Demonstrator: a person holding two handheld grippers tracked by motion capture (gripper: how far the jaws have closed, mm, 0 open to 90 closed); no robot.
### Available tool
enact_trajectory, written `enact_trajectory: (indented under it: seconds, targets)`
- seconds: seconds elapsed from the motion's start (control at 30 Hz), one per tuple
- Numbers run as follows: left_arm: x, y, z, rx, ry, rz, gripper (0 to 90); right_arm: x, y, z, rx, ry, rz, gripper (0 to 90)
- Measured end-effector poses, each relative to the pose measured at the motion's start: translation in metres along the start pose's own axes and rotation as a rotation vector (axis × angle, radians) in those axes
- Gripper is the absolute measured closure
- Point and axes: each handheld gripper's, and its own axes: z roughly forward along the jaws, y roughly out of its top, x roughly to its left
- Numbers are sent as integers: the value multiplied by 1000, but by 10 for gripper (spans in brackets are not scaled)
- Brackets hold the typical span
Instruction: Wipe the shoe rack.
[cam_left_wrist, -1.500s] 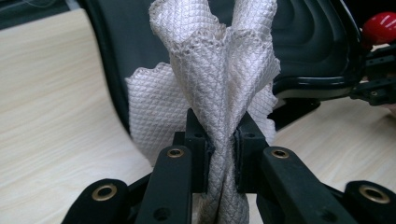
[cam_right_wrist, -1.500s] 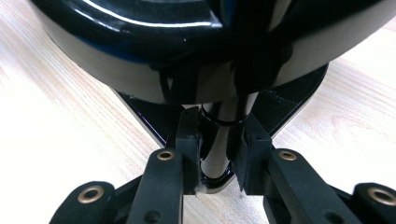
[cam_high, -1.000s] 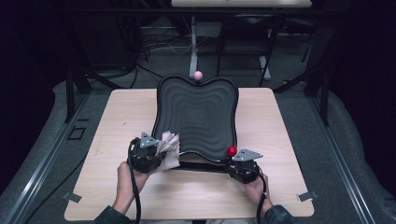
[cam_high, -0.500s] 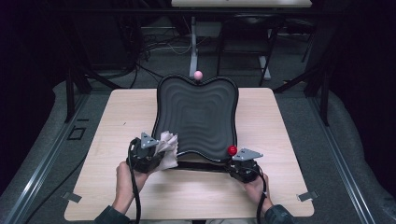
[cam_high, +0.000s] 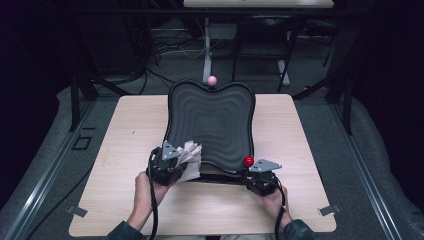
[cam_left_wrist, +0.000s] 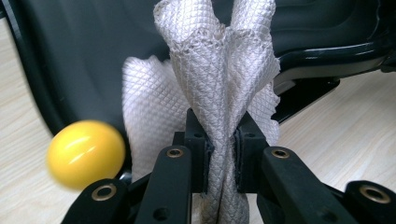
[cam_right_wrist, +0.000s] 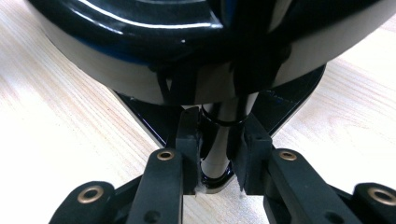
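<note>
Light wood-grain table (cam_high: 125, 145) on grey carpeted floor (cam_high: 60, 115), black ridged board (cam_high: 210, 125) with its stand resting on the tabletop at centre, white mesh cloth (cam_high: 190, 160) at the board's near left corner

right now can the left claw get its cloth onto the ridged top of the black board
Probably yes. The left claw is shut on the white cloth right at the near edge of the black board, and nothing lies on the ridged surface in its path.

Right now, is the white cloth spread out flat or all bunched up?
Bunched up. The cloth is gathered into upright folds and pinched between the jaws of the left gripper, beside the black tray.
</note>
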Motion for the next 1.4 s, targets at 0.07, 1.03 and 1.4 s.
enact_trajectory:
  seconds: [0.07,1.03,1.4]
  targets:
    - [-3,2,2,4,1,12,790,0,0,0,-2,3,0,739]
    - [-25,35,33,-3,-135,40,781,0,0,0,4,5,0,739]
    - [-51,42,44,-7,-202,73,781,0,0,0,4,5,0,739]
